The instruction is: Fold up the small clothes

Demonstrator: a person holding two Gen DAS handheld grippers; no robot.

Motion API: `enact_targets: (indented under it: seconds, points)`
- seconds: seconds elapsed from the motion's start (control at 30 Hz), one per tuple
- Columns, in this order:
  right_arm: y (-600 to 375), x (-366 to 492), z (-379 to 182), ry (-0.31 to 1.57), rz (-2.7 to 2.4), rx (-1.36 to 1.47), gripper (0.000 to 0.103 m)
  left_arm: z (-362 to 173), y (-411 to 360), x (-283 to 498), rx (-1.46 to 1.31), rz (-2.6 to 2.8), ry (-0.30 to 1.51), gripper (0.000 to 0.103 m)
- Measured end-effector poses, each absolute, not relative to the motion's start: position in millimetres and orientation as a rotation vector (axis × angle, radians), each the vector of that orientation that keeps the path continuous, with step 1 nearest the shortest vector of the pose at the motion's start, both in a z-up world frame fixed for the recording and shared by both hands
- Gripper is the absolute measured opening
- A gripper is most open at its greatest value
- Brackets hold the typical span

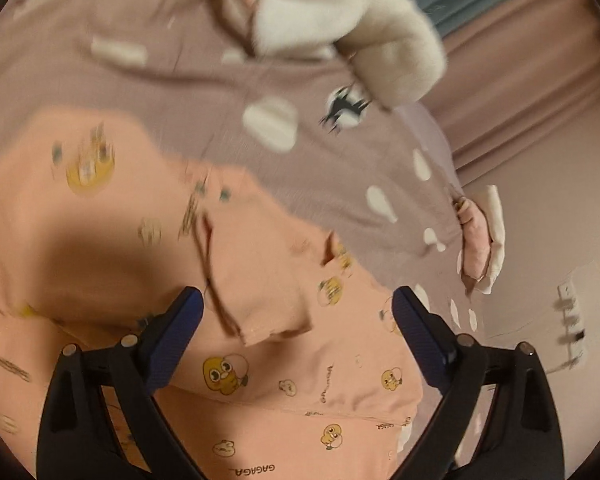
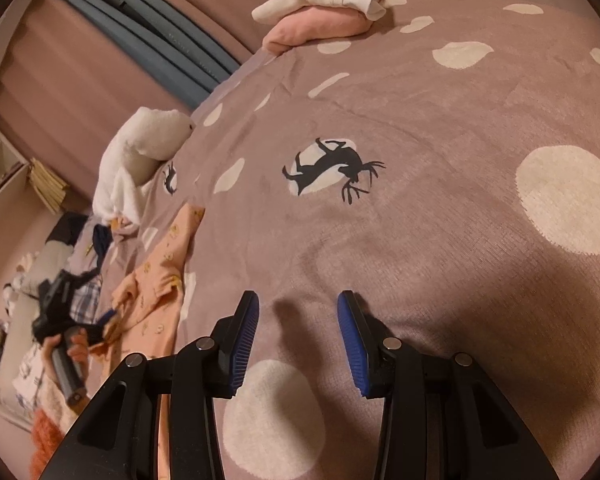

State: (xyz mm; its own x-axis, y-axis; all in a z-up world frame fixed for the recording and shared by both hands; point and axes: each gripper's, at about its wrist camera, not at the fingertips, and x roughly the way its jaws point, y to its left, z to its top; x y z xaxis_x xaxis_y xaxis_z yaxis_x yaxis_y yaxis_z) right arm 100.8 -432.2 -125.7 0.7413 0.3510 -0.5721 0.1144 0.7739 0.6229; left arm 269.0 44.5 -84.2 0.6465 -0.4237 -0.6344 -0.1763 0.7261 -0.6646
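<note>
A mauve bedspread (image 2: pixel 420 208) with cream spots and a black deer print fills the space ahead of both sets of fingers. On it lies a peach garment (image 1: pixel 260 380) printed with small yellow cartoon figures; it lies under and between the fingers of the left gripper (image 1: pixel 296 300), with a folded flap of cloth rising in the gap. In the right wrist view the same garment lies off to the left of the fingers. A white plush toy (image 2: pixel 140 152) lies beyond the garment, far left of the right fingers. A small folded stack of pink and cream clothes (image 2: pixel 324 12) sits far ahead at the bedspread's edge. The left gripper's fingers are spread wide, holding nothing. The right gripper (image 2: pixel 298 300) hovers over bare bedspread, fingers parted and empty.
</note>
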Motion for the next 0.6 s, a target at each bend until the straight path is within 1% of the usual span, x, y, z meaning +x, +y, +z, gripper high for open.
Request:
enact_targets:
  seconds: [0.1,0.27,0.33,0.37,0.4,0.43,0.47,0.5,0.53,0.57,0.6]
  points:
    - [-433,101,-127,0.737,0.150,0.695,0.042,-100,44,272,-0.827,-0.155,0.882,0.095]
    - [-433,101,-128,0.737,0.156,0.687,0.042,-95,40,284,-0.801,-0.153,0.868,0.094]
    - [-433,102,-129,0.738,0.156,0.680,0.042,-96,41,289,-0.817,-0.140,0.853,0.087]
    - [-432,102,-129,0.738,0.156,0.678,0.042,-97,42,290,-0.813,-0.117,0.858,0.074]
    - [-433,103,-129,0.738,0.156,0.677,0.042,-97,42,291,-0.786,-0.086,0.868,0.055]
    - [-433,103,-129,0.737,0.157,0.679,0.042,-96,41,292,-0.738,-0.053,0.877,0.044]
    - [-433,103,-129,0.736,0.156,0.682,0.042,-95,39,293,-0.683,-0.024,0.885,0.021]
    - [-433,103,-130,0.734,0.157,0.687,0.042,-93,36,293,-0.625,0.012,0.891,0.015]
    - [-433,103,-130,0.733,0.158,0.688,0.042,-92,35,293,-0.613,0.019,0.890,0.014]
    - [-433,102,-130,0.732,0.158,0.687,0.042,-91,35,292,-0.611,0.020,0.883,0.010]
    - [-433,102,-130,0.731,0.159,0.686,0.042,-88,32,292,-0.601,0.021,0.871,0.008]
